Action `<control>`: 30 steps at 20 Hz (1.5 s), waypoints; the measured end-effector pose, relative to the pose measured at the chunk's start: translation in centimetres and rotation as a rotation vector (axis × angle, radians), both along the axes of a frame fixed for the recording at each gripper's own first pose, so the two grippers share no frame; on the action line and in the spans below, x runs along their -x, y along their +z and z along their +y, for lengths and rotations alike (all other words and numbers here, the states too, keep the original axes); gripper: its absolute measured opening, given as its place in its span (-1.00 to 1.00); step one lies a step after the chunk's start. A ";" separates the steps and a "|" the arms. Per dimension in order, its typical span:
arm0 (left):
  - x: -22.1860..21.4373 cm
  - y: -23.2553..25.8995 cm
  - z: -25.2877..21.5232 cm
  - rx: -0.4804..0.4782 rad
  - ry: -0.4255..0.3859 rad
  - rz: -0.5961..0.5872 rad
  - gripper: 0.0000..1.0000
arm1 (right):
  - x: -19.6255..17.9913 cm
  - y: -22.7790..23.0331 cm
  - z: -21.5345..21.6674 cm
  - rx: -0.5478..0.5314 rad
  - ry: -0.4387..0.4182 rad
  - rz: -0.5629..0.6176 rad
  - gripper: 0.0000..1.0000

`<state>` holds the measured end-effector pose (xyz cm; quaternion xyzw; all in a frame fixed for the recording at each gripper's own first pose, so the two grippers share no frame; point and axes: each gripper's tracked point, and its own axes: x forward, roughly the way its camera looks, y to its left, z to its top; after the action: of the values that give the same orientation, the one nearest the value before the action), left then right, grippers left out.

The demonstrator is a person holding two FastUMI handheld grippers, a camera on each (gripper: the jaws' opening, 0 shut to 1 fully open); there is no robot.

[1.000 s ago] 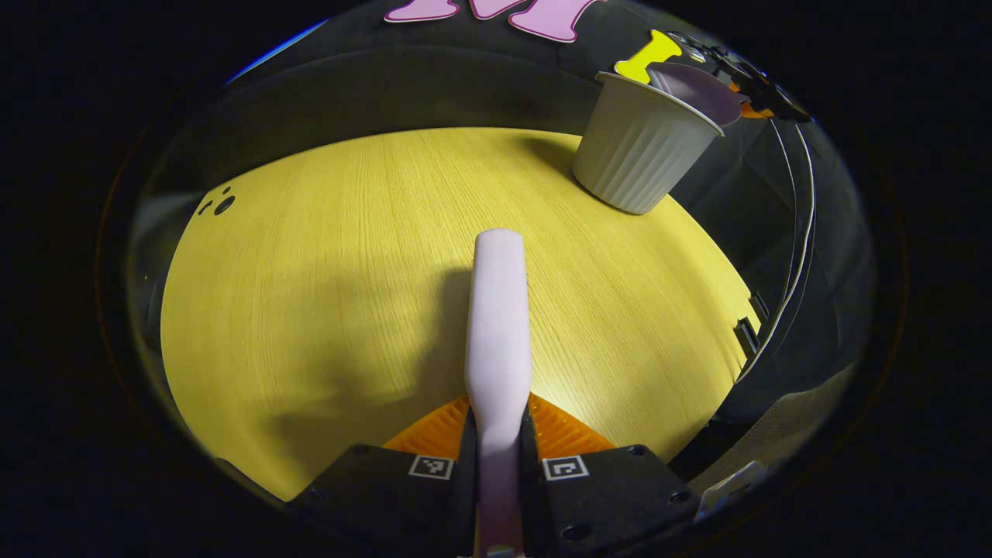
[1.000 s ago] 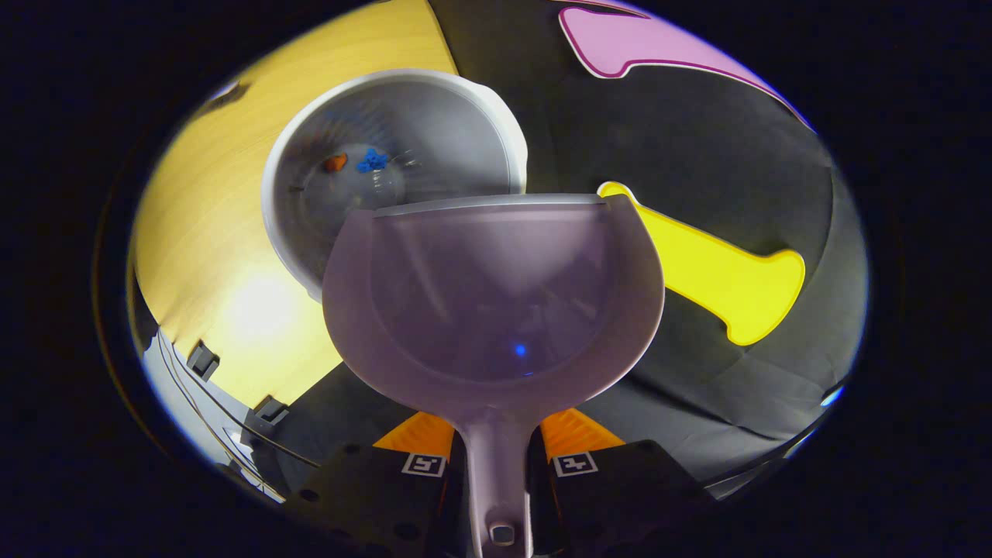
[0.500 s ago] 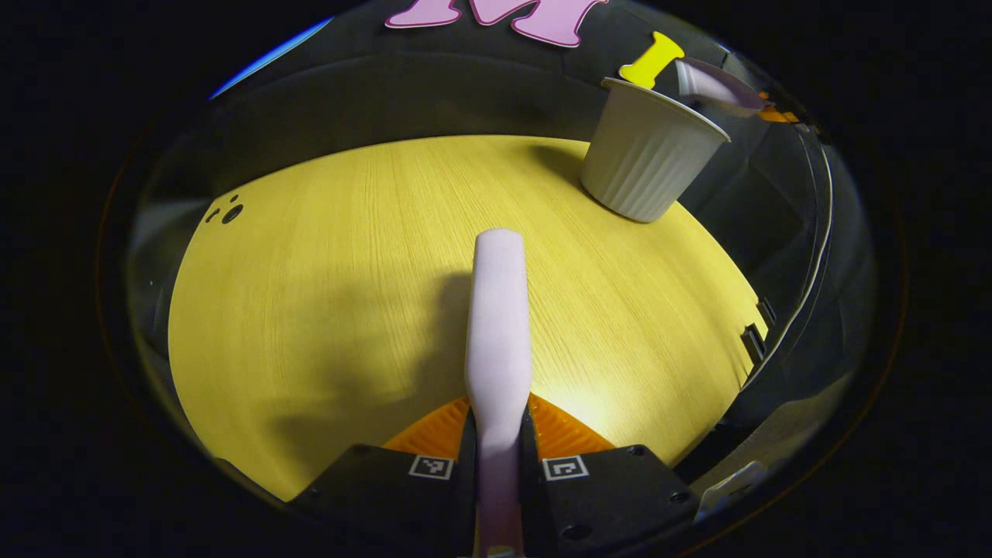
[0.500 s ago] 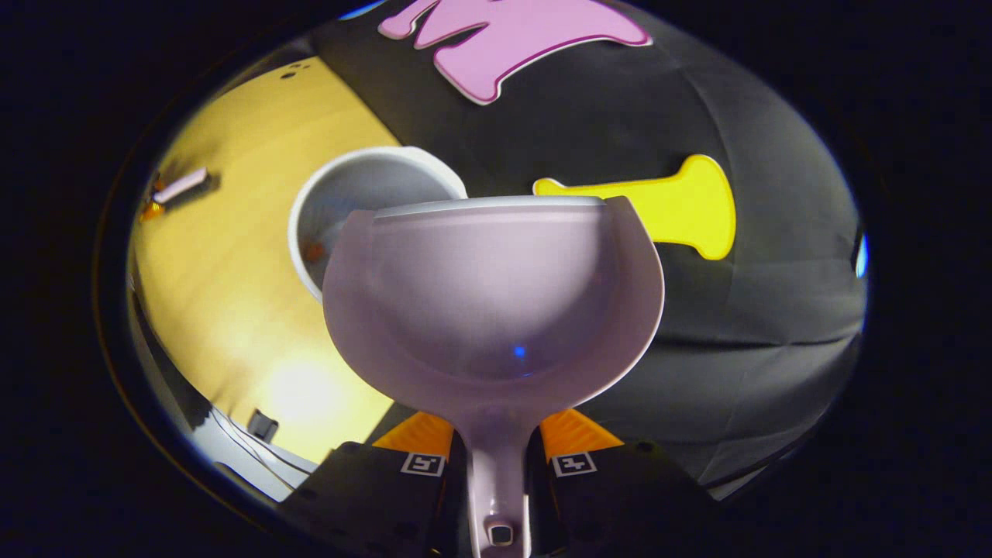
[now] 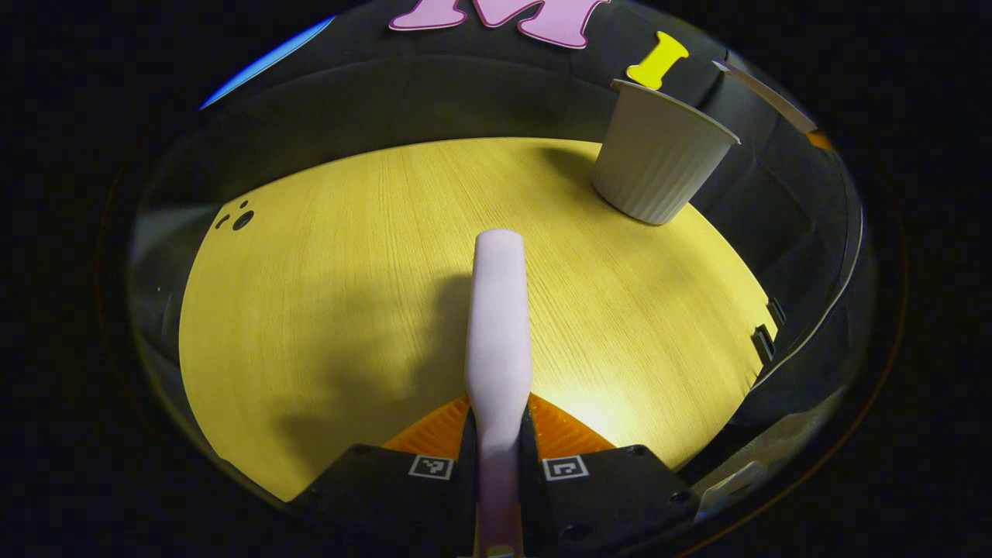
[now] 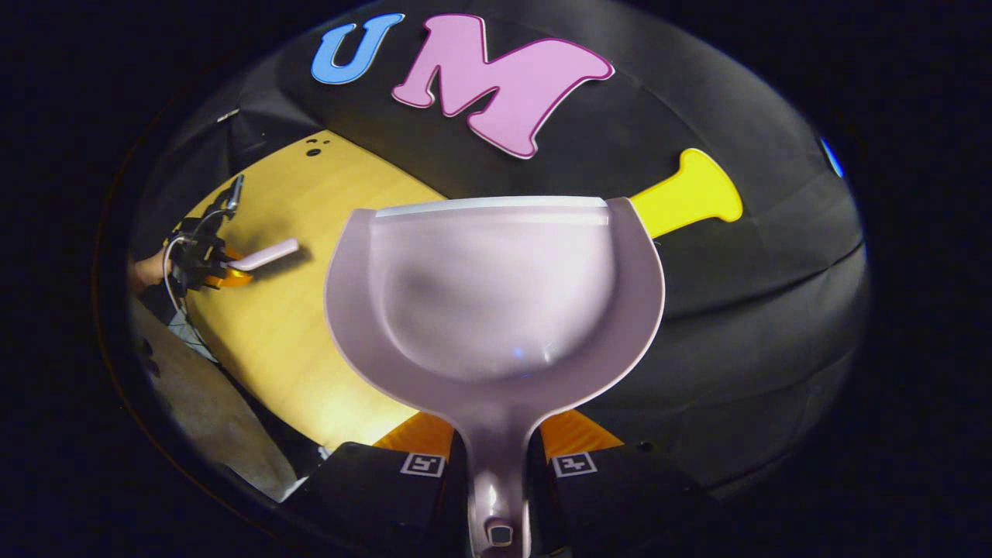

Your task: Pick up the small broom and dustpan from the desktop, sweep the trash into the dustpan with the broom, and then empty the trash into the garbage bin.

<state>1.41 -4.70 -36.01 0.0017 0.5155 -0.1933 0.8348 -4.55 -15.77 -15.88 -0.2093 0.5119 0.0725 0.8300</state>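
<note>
While the right gripper (image 6: 496, 457) clamps the dustpan (image 6: 496, 302) by its handle, both fingers pressed shut against the stem, the pan sits level in front of the right gripper view with its scoop facing up and nothing visible inside it. Held this way it looks emptied, so I judge the tipping step done and the task near its end. Seen from the left gripper view, the left gripper (image 5: 497, 453) is likewise closed tight on the broom (image 5: 500, 318), whose pale body points straight ahead above the desktop (image 5: 325, 294); I cannot see the bristles from here. Keeping the broom low and out of the way seems sensible, since it leaves room near the bin (image 5: 659, 155). That ribbed pale bin stands upright on the far right corner of the desktop, well apart from the broom, and its inside is hidden at this angle. From the right gripper view the left gripper and broom appear farther off at the left, over the same yellow wood-grain top. No scraps show on the lit part of the desk. Black cloth walls close in the booth behind
</note>
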 end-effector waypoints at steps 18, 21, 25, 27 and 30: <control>1.1 0.0 1.9 -0.103 -0.002 -0.003 -0.44 | 12.8 -23.3 15.7 -0.321 -0.138 0.339 -0.29; 1.1 -0.1 2.0 -0.111 0.004 -0.005 -0.44 | 13.2 -26.4 17.0 -0.332 -0.167 0.361 -0.29; 1.1 -0.5 2.2 -0.131 0.014 -0.003 -0.44 | 13.2 -29.0 17.8 -0.338 -0.209 0.378 -0.29; 1.2 -0.9 2.3 -0.143 0.018 0.000 -0.44 | 13.1 -29.8 18.2 -0.354 -0.232 0.381 -0.29; 1.2 -1.5 2.3 -0.144 0.023 0.007 -0.43 | 12.9 -30.3 18.3 -0.359 -0.259 0.387 -0.29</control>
<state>0.25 -2.37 -37.53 0.0553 0.5309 -0.1459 0.8330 -17.42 2.49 -46.21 0.0256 0.6621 0.0941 0.7430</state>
